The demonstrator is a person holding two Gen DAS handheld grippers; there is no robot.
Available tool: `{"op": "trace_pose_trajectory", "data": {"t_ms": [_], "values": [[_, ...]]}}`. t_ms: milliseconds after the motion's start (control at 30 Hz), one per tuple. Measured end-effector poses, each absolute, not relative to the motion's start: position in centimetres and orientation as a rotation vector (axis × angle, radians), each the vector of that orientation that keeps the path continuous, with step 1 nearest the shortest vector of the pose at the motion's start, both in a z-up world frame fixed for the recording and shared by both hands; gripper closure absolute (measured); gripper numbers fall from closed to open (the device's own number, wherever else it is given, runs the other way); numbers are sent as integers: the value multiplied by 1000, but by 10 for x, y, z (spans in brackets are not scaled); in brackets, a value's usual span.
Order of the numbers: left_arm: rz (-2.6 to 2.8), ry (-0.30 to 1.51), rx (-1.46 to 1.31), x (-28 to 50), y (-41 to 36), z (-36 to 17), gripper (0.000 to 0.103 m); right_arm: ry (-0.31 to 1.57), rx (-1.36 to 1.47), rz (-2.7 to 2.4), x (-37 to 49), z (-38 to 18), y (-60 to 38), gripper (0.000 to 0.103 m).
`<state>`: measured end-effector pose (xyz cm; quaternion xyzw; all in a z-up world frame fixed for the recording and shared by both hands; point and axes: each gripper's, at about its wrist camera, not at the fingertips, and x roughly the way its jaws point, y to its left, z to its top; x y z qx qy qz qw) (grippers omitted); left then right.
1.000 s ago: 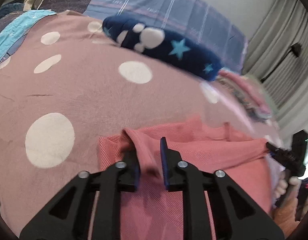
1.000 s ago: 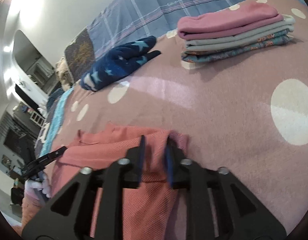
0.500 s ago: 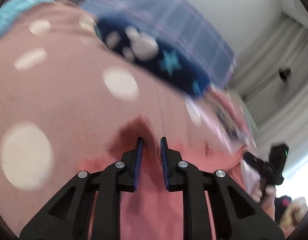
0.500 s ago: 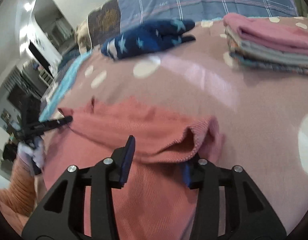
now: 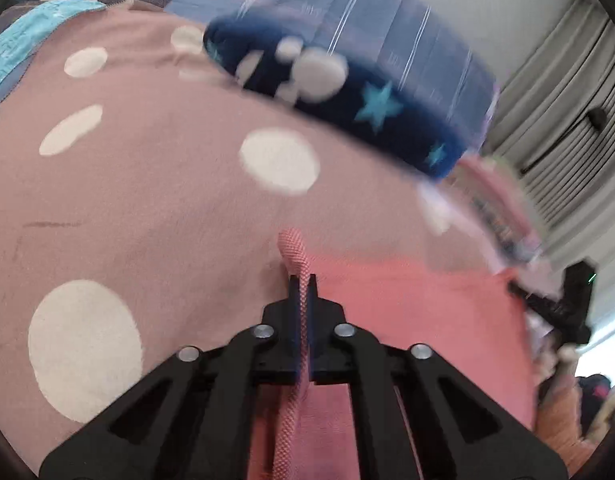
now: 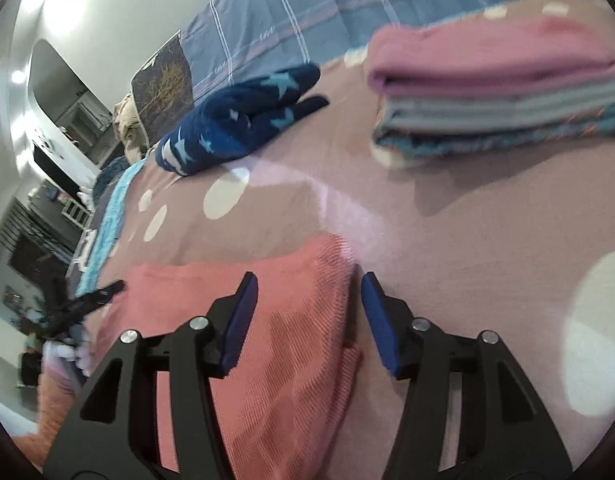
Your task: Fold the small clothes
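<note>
– Short of the folded stack (image 6: pixel 495 92), on the dotted bedspread (image 6: pixel 467 240), what is lying?
– Coral knit garment (image 6: pixel 267 360). Left gripper (image 5: pixel 303 280) is pinching its raised fold; right gripper (image 6: pixel 307 280), jaws just closing yet standing apart, is straddling the edge nearest that stack.

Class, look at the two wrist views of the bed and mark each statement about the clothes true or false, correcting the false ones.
1. The left tool pinches a fold of the coral garment. True; its jaws have just closed on that fold.
2. The folded stack has a blue piece on top. False: the top piece is pink.
3. The navy star-print cloth lies on the stack. False: it lies apart from it, on the bedspread.
4. The bedspread has white dots. True.
</note>
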<state>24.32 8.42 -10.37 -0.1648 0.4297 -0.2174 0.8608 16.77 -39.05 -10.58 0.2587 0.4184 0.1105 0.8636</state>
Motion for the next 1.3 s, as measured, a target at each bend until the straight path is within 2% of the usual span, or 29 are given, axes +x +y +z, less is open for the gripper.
{"op": "trace_pose_trajectory", "data": {"t_ms": [67, 267, 400, 467, 533, 600, 633, 667, 767, 900, 1100, 1233, 1300], "values": [[-482, 804, -327, 226, 83, -81, 102, 828, 536, 239, 163, -97, -389, 98], [-449, 667, -245, 187, 89, -30, 101, 589, 548, 367, 133, -43, -387, 97], [-414, 760, -201, 213, 90, -60, 101, 687, 500, 304, 163, -61, -382, 91], [-404, 819, -192, 223, 88, -82, 93, 805, 476, 243, 183, -86, -378, 89], [-374, 868, -206, 228, 88, -97, 90, 909, 463, 138, 187, -110, -380, 90], [-375, 864, -242, 221, 93, -98, 86, 892, 495, 133, 181, -111, -384, 92], [-373, 854, -243, 214, 95, -96, 80, 887, 491, 125, 175, -106, -386, 92], [-372, 843, -240, 206, 97, -93, 75, 877, 481, 120, 169, -101, -388, 88], [-372, 806, -232, 172, 104, -80, 62, 847, 466, 127, 141, -82, -391, 86], [-363, 809, -236, 116, 115, -75, 61, 829, 495, 172, 85, -75, -392, 79], [-383, 886, -282, 65, 122, -88, 61, 845, 600, 204, -4, -89, -389, 75], [-384, 927, -295, 43, 122, -98, 61, 863, 624, 201, -34, -94, -383, 72], [-381, 937, -300, 34, 122, -103, 61, 855, 644, 214, -42, -93, -382, 68]]}}
